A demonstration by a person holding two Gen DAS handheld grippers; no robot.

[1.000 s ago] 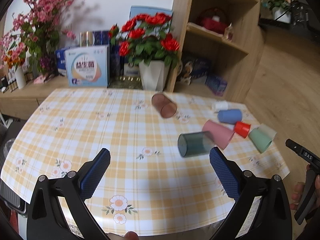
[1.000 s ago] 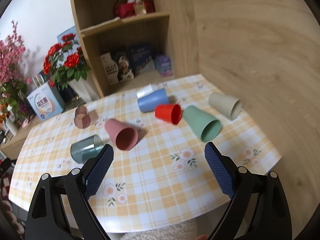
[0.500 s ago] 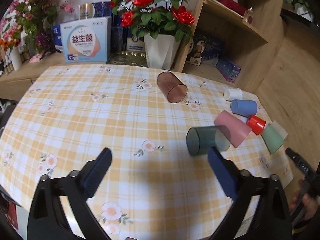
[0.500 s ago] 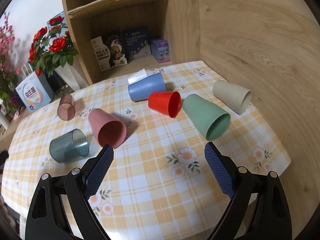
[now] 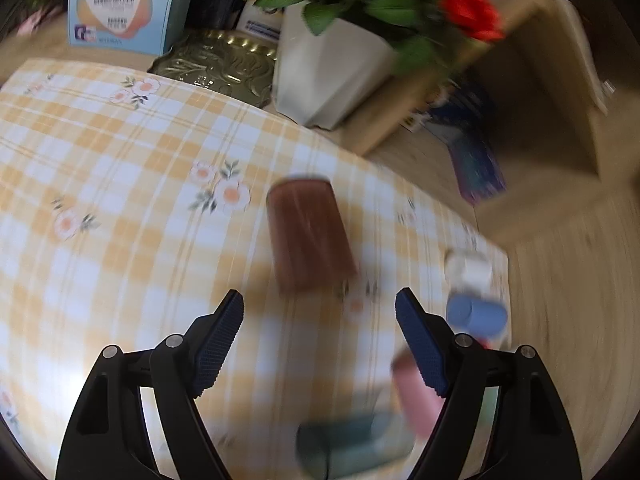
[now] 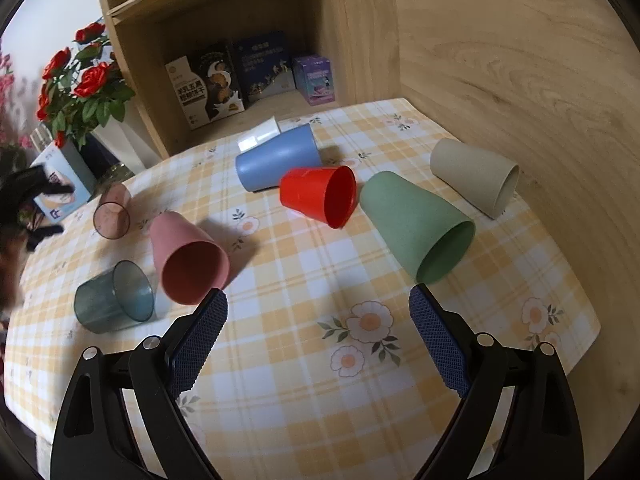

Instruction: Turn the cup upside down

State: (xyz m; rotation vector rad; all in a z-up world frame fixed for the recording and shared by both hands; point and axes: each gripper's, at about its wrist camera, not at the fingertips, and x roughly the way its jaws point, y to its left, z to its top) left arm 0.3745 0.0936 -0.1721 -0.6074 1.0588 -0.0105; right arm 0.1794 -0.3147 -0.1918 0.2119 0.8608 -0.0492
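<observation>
Brown-tinted and see-through, the brown cup (image 5: pixel 310 236) lies on its side just ahead of the left gripper (image 5: pixel 319 310), whose jaws gape wide; a second ago it lay far across the checked tablecloth (image 5: pixel 120 184), so a grasp looks imminent. Beyond it stands the white flowerpot (image 5: pixel 328 72). The right gripper (image 6: pixel 318 308), also wide, holds nothing.

Both wrist views look down over the same cup-strewn table (image 6: pixel 460 380).
</observation>
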